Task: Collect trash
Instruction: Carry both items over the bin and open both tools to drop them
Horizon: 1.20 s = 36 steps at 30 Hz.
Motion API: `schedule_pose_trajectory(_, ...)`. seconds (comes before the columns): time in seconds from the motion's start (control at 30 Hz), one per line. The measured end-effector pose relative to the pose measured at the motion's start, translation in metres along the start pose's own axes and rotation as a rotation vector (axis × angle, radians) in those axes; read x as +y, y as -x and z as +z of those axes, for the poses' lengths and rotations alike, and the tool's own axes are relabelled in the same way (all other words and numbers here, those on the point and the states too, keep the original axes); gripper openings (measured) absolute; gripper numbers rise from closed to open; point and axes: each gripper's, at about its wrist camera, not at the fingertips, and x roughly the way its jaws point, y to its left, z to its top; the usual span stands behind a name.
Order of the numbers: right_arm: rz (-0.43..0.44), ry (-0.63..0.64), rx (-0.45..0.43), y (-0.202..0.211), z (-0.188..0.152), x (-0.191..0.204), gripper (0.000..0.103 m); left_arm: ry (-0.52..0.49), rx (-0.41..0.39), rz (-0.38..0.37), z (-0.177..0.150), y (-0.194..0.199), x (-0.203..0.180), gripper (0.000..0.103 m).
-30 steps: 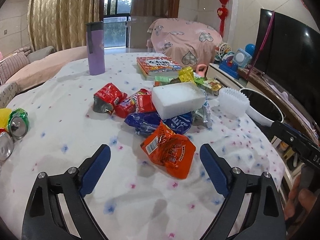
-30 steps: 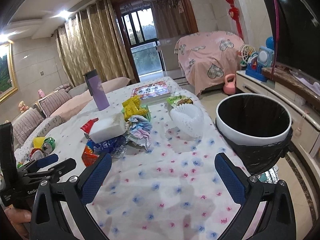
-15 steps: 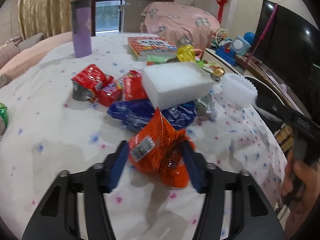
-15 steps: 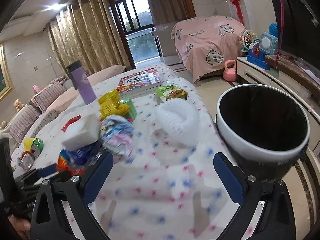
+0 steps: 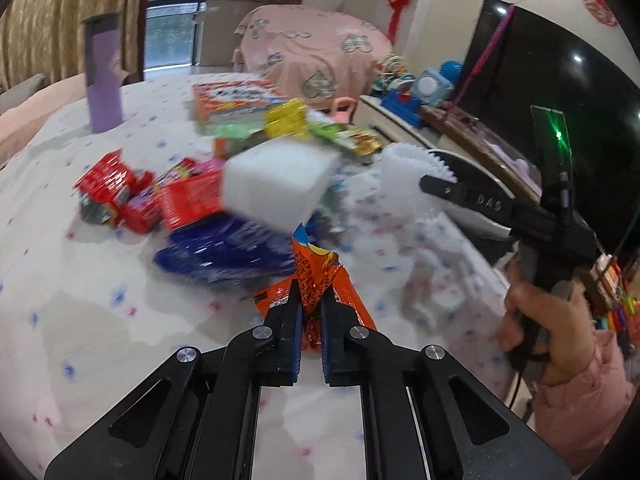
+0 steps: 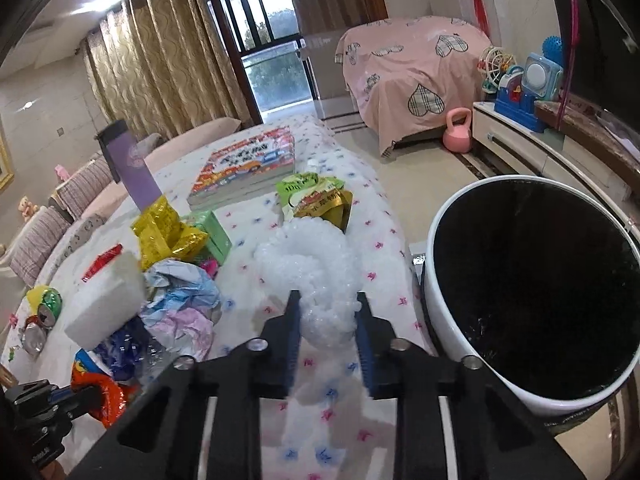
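My left gripper (image 5: 309,294) is shut on an orange snack wrapper (image 5: 318,276) at the near edge of a trash pile on the flowered tablecloth (image 5: 80,300). The pile holds a white foam block (image 5: 276,184), a blue wrapper (image 5: 224,250) and red wrappers (image 5: 120,192). My right gripper (image 6: 326,308) is closed around a white foam fruit net (image 6: 316,264), its jaws against both sides. A white bin with a black liner (image 6: 528,280) stands just right of the table. The orange wrapper also shows in the right wrist view (image 6: 106,392).
A purple tumbler (image 6: 130,164), a stack of books (image 6: 248,168), green and yellow wrappers (image 6: 316,196), crumpled paper (image 6: 180,300) and crushed cans (image 6: 42,312) lie on the table. A TV (image 5: 560,92) and toy shelf stand to the right.
My left gripper moved forward and closed on the orange wrapper. My right gripper moved up to the foam net and closed on it.
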Motion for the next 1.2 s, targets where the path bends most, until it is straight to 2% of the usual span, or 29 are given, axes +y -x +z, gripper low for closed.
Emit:
schedule_pose_trajectory(0.27, 0.02, -0.056, -0.041, 0.041, -0.015, -0.013, 0.023, -0.075, -0.006, -0.067, 0.014, -0.008, -0.04, 0.006)
schedule_pose_trajectory(0.6, -0.042, -0.119, -0.098, 0.085, -0.017, -0.053, 0.023, -0.155, -0.019, -0.108, 0.041, -0.032, -0.09, 0.006)
schedule_pose_trajectory(0.83, -0.087, -0.155, -0.111, 0.092, -0.015, -0.081, 0.023, -0.17, -0.023, -0.102, 0.065, -0.053, -0.12, 0.006)
schedule_pose_trajectory(1.2, -0.135, -0.185, -0.097, 0.091, 0.003, -0.126, 0.024, -0.2, -0.007, -0.151, 0.103, -0.094, -0.166, 0.006)
